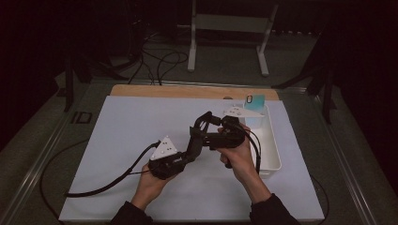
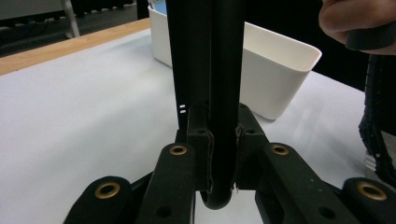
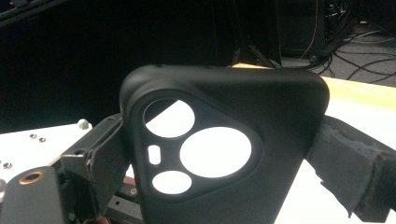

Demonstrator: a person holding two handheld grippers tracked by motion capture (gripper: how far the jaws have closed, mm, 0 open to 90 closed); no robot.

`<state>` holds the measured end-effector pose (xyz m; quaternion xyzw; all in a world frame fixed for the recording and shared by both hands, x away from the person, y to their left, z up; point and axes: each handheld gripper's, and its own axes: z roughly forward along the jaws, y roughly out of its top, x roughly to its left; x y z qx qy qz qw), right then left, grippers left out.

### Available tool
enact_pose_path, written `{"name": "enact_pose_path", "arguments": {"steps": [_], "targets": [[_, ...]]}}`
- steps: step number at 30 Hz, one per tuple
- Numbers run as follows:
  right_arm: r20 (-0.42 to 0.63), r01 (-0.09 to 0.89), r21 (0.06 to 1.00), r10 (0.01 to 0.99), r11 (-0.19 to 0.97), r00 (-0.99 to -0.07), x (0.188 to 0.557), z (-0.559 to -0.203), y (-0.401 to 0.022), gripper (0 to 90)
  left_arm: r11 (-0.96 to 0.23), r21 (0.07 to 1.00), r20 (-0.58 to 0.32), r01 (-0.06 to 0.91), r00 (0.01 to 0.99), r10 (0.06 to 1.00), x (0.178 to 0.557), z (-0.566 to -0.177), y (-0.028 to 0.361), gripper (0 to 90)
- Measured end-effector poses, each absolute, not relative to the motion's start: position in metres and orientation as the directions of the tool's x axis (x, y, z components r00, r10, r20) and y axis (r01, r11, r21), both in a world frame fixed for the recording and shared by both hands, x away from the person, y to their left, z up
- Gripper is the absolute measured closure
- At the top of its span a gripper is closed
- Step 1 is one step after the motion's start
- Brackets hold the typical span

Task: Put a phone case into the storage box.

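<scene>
**benchrat:** Right gripper view is the clearest one: a black phone case (image 3: pixel 224 149), soft-looking, back facing the camera, with a rounded-triangle camera cutout and three round holes in it. The right gripper (image 3: pixel 219 158) has its jaws clamped on the case's two side edges, one pad on each side.

**tinkerdan:** And the other one? In the left gripper view the left gripper (image 2: pixel 223 154) has its jaws nearly together, pinched on the thin edge of the same case (image 2: pixel 208 70), which rises straight up between the pads.

**benchrat:** Yep, both holding it. From the high view the case (image 1: pixel 199 133) hangs in the air above the surface (image 1: pixel 126 136), just beside the white bin (image 1: pixel 272 145), on the person's side of it. The left gripper (image 1: pixel 190 149) comes at it from below-left, the right gripper (image 1: pixel 211 123) from the bin side.

**tinkerdan:** Which way does it point?

**benchrat:** In the right gripper view it stands upright, cutout end up. So the long axis runs along the left gripper's jaws.

**tinkerdan:** Looks like a two-handed regrip or flex to me. I'd keep one grip firm and move only the other, slowly. It's rubbery, so a twist could pop it out. Can't tell what the blue thing (image 1: pixel 256 101) at the bin's far end is.
</scene>
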<state>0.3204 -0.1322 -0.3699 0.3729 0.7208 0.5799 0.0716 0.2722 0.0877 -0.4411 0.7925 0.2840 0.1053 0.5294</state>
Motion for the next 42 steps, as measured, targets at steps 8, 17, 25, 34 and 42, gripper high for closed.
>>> {"name": "enact_pose_path", "arguments": {"steps": [8, 17, 25, 34, 42], "targets": [[0.323, 0.450, 0.892, 0.623, 0.052, -0.713, 0.319, -0.369, -0.132, 12.2, -0.278, 0.895, -0.151, 0.350, 0.823, 0.548, 0.274, -0.443, 0.086, 80.8], [0.260, 0.415, 0.904, 0.646, 0.098, -0.718, 0.315, -0.368, -0.126, 14.1, -0.294, 0.883, -0.149, 0.366, 0.813, 0.563, 0.274, -0.446, 0.084, 80.3], [0.255, 0.414, 0.904, 0.648, 0.103, -0.718, 0.315, -0.368, -0.130, 14.4, -0.284, 0.887, -0.152, 0.364, 0.811, 0.565, 0.274, -0.441, 0.088, 62.0], [0.257, 0.418, 0.904, 0.661, 0.095, -0.705, 0.316, -0.369, -0.137, 14.4, -0.298, 0.882, -0.107, 0.365, 0.771, 0.627, 0.272, -0.439, 0.095, 40.1], [0.254, 0.418, 0.903, 0.666, 0.097, -0.702, 0.317, -0.369, -0.140, 14.3, -0.276, 0.881, -0.086, 0.385, 0.703, 0.706, 0.272, -0.438, 0.106, 20.2]]}}
